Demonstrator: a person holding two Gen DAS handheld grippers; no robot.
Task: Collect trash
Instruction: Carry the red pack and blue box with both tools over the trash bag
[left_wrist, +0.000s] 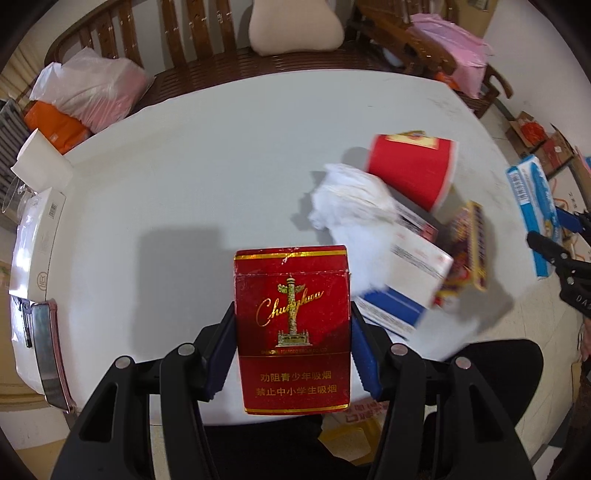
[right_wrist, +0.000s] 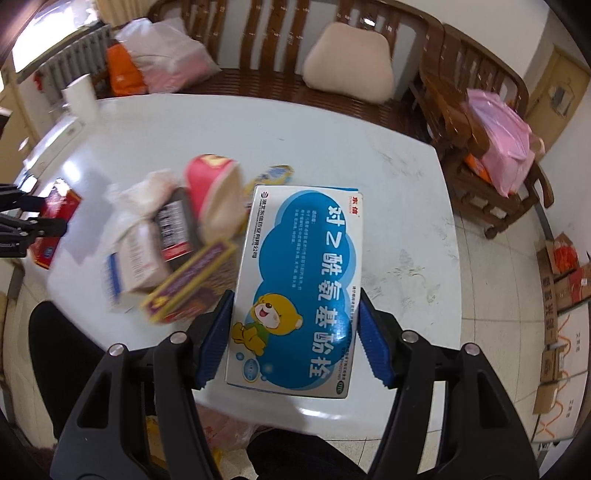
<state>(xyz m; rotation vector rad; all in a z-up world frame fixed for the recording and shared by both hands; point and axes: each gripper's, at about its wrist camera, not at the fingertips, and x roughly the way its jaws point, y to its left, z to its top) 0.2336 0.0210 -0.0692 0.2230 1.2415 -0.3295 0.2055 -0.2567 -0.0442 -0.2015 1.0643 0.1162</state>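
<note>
Left wrist view: my left gripper (left_wrist: 293, 341) pinches a red cigarette pack (left_wrist: 291, 328) above the worktop's (left_wrist: 221, 155) near edge; right gripper (right_wrist: 295, 338) clamps a blue medicine box (right_wrist: 295, 291), both lifted clear for binning.

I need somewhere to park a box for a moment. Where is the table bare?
The far half of the white table is bare up to the wooden bench. The near right part is crowded: red cup, crumpled tissue and small boxes lie heaped together.
</note>
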